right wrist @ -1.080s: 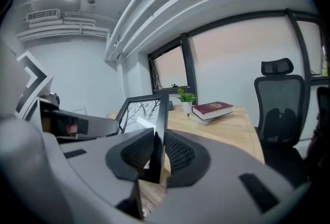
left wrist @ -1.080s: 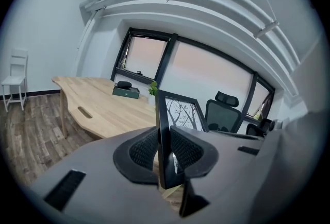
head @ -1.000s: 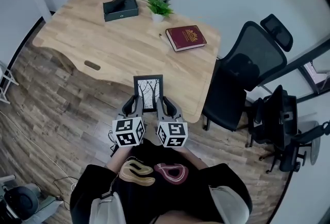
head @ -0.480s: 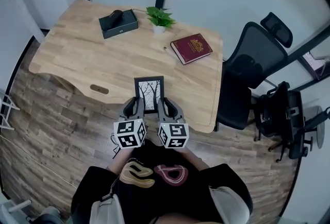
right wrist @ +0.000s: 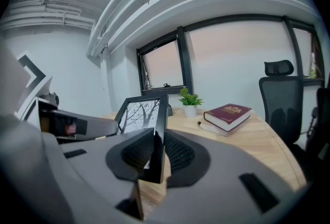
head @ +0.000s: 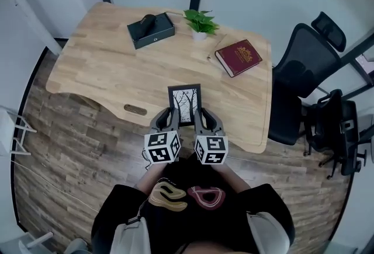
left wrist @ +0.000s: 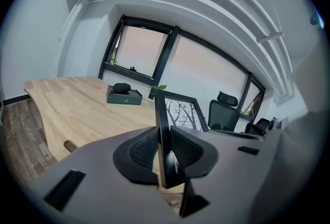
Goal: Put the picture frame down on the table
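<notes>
We grip with two: the left hand-held gripper (head: 169, 116) and the right hand-held gripper (head: 202, 116) each clamp a side edge of one picture frame (head: 184, 103), upright over the table's (head: 99, 69) near edge. Farther off lie one red book (head: 238, 58), one potted plant (head: 200, 23) and one dark box (head: 151, 31). Two office chairs (head: 301, 75) stand to the right.

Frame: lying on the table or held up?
Held upright: left gripper and right gripper each clamp a side edge of the picture frame.

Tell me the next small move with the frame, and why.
Probably ease it forward and down onto the table: the left gripper and right gripper each clamp a side edge of the picture frame, held over the table's near edge with bare wood ahead.
</notes>
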`<state>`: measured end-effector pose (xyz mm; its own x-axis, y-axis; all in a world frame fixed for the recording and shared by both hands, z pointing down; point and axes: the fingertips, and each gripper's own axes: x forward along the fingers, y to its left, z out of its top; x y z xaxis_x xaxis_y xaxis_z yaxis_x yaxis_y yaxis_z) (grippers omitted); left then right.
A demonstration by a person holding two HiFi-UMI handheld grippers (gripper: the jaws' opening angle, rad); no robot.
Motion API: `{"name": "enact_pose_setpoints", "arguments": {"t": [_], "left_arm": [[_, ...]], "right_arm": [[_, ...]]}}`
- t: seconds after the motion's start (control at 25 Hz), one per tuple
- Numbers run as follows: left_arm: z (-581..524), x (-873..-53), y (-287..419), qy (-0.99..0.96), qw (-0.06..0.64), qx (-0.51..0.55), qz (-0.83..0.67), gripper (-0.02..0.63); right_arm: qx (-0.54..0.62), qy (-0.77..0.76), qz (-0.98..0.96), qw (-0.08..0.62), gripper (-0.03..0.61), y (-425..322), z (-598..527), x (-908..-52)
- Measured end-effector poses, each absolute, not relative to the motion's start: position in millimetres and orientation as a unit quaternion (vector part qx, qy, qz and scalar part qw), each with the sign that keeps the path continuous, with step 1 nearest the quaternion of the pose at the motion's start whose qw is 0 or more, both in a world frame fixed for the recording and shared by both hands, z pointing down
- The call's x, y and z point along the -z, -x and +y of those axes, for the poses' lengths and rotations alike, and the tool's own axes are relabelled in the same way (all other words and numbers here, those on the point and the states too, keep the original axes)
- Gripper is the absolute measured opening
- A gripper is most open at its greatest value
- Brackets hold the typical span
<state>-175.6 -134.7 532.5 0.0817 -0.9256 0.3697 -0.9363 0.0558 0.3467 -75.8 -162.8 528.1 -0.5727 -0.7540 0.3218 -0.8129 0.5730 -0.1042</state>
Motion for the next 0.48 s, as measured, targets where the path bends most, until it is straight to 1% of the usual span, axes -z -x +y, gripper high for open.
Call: {"name": "enact_pose_setpoints", "arguments": {"t": [0.36, 0.48], "left_arm": [[-176, -536, 198, -0.681, 0.275, -0.012, -0.679, 0.084], [-190, -544, 196, -0.676, 0.297, -0.014, -0.674, 0.084]], "right_arm": [[-0.129, -0.438, -0.879, 0.139, 0.074, 99, -204, -531], [-0.139, -0.438, -0.875, 0.153, 0.074, 96, -218, -538]]}}
